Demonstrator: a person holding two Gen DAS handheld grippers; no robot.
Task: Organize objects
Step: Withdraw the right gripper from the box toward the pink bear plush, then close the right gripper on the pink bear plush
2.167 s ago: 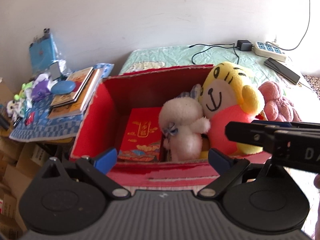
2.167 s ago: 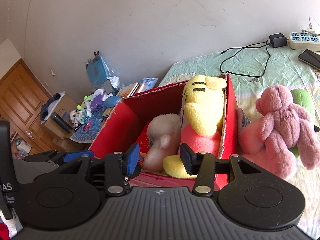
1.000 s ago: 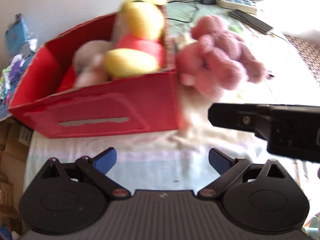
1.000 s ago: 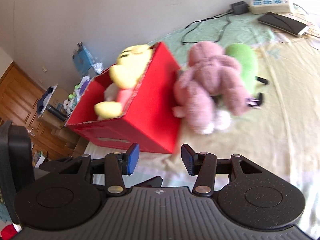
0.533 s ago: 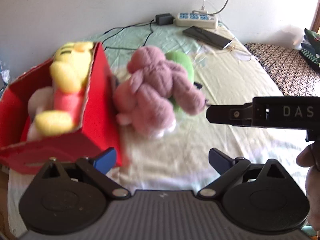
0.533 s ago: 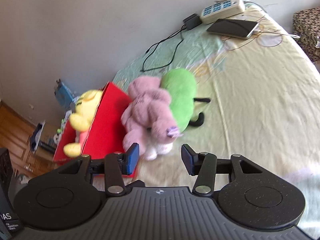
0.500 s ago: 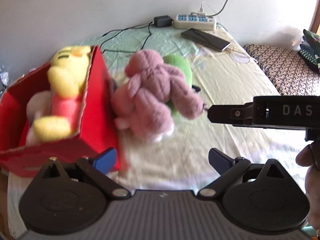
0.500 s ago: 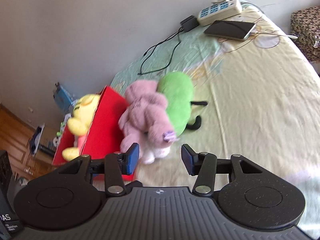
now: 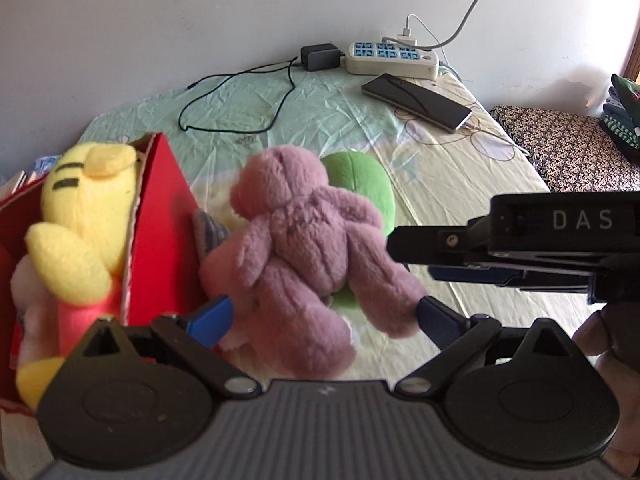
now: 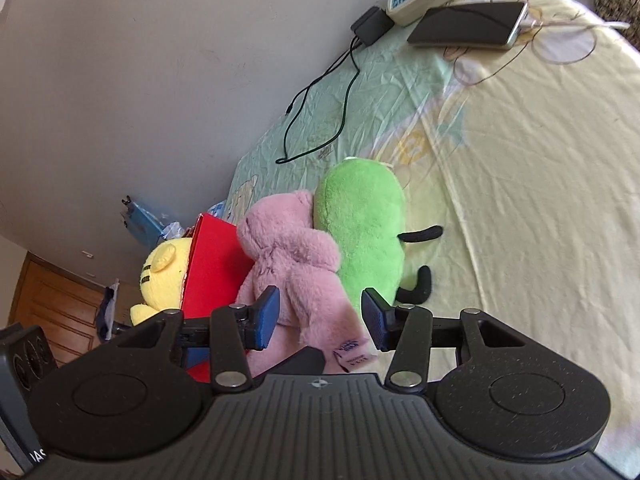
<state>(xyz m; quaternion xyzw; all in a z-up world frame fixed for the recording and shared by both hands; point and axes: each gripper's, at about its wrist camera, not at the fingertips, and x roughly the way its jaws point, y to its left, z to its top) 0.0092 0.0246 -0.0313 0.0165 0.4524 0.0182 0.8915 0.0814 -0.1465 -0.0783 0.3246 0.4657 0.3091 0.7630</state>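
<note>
Pink plush bear (image 9: 304, 248) lies between both wide-spread grippers, left gripper (image 9: 324, 316) and right gripper (image 10: 318, 316)

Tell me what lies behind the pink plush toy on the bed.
Behind the pink plush toy lies a green plush toy with black limbs, touching it. Its lower part is covered by the pink one, so its face or front cannot be seen.

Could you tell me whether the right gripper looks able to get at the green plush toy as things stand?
Probably not directly. The right gripper is open, but the pink plush toy fills the gap between its fingers and leans on the green plush toy. The green toy's far side, on the bedsheet, lies uncovered.
</note>
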